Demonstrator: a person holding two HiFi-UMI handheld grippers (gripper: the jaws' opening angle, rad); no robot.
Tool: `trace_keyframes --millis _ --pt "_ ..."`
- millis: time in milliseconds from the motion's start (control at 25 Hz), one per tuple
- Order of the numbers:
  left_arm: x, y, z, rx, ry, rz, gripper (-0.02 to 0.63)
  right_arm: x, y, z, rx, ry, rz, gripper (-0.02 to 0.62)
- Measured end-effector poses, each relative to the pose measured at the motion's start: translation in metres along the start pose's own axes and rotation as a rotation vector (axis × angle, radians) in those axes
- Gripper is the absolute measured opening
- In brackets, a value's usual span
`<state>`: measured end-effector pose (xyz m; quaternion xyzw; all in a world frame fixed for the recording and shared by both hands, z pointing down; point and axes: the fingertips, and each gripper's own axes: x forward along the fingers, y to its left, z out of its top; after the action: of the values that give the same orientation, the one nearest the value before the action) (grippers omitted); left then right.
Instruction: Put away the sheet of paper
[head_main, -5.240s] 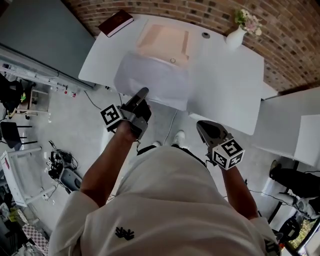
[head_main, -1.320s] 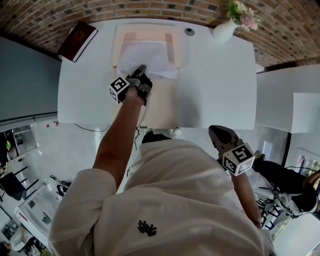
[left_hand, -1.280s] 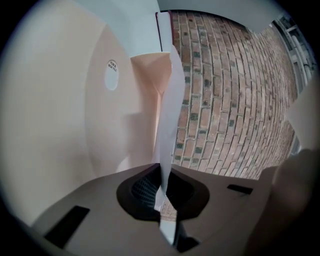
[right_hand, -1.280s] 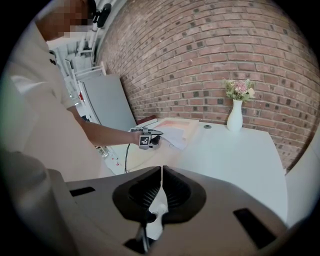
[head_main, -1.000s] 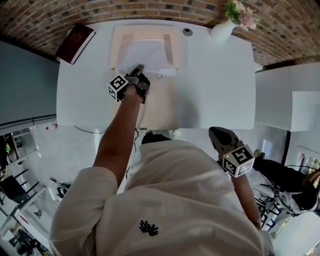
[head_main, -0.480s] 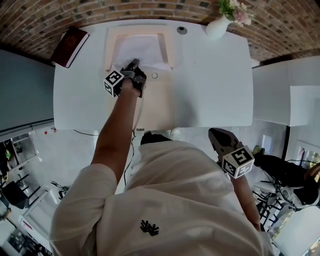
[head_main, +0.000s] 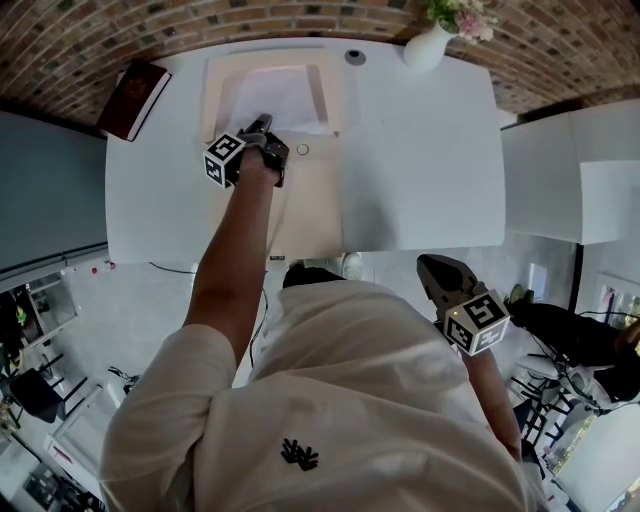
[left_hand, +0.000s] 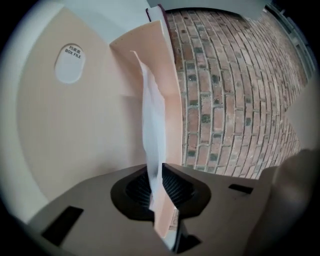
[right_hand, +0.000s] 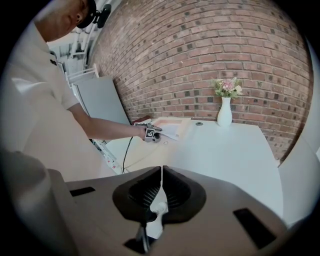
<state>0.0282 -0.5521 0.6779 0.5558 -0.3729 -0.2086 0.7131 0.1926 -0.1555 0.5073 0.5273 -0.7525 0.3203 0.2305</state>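
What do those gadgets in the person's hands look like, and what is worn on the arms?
The left gripper and right gripper are dark, wedge-shaped hand tools; seen close, their bodies are grey-brown with black ribbed pads. The left cube and right cube are white with black square markers. The person wears a white short-sleeved shirt with a small black emblem.

White table (head_main: 420, 150), and the left claw (head_main: 263, 121) is out over its far left part. Right beneath the claw lies an open peach box file (head_main: 310, 200). Left of the claw, at the corner, there's a dark red book (head_main: 133, 87). Off to its right sit a small round cap (head_main: 353, 57) and a vase (head_main: 428, 45) of flowers.
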Motion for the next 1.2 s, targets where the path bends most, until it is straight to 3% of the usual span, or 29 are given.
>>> trace_keyframes --millis 120,320,760,1200 --pt "0.001 -0.001 -0.004 -0.017 -0.003 0.023 0.180 -0.002 -0.001 -0.001 0.004 -0.012 0.003 0.034" --pt "0.004 -0.003 -0.007 0.007 -0.013 0.111 0.253 -0.002 -0.002 0.000 0.014 -0.035 0.017 0.034" --pt "0.004 -0.003 -0.016 0.156 -0.001 0.396 0.288 -0.017 -0.012 0.002 0.033 -0.109 0.028 0.034" --pt "-0.015 -0.003 -0.021 0.277 -0.018 0.601 0.296 -0.043 -0.031 0.001 0.056 -0.190 0.026 0.034"
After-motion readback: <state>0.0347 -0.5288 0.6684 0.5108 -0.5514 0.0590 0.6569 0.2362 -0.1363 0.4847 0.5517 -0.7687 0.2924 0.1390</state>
